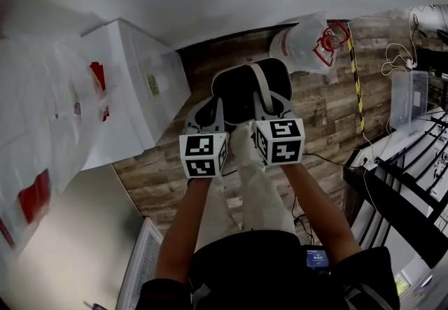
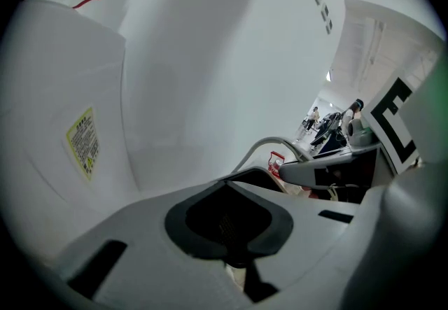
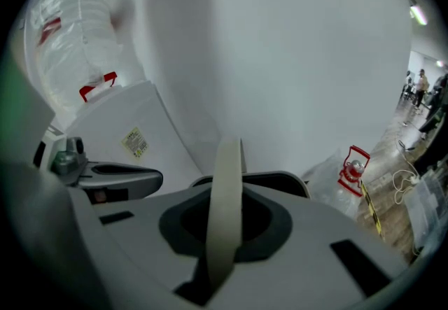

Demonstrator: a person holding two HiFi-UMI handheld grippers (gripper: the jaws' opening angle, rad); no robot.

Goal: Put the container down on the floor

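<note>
- Hanging from the left hand-held gripper (image 1: 210,118) and the right hand-held gripper (image 1: 269,113), the black container (image 1: 241,92) sits in front of the person's light-trousered legs, above the wood-plank floor (image 1: 322,113). Whether its base touches the planks cannot be made out.
- The right hand-held gripper is clenched on the container's pale handle strap (image 3: 225,203), which runs between its jaws and arches over the dark rim.
- The left hand-held gripper has its jaws drawn together at the container's near-left edge. A sliver of pale material is pinched in the slot between them, so it appears to be grasping a second strap of the container.
- Both marker cubes face up toward the head camera, side by side and just apart, with the person's forearms behind them.
- A white lidded storage box (image 1: 136,85) stands on the floor left of the container, near but not touching, with a yellow label (image 2: 84,142) on its side.
- A clear plastic bag with red print (image 1: 308,43) lies beyond the container, against the wall.
- A black-and-yellow tape strip (image 1: 355,78) runs along the floor at the right, and a black rack (image 1: 399,189) fills the lower right.
</note>
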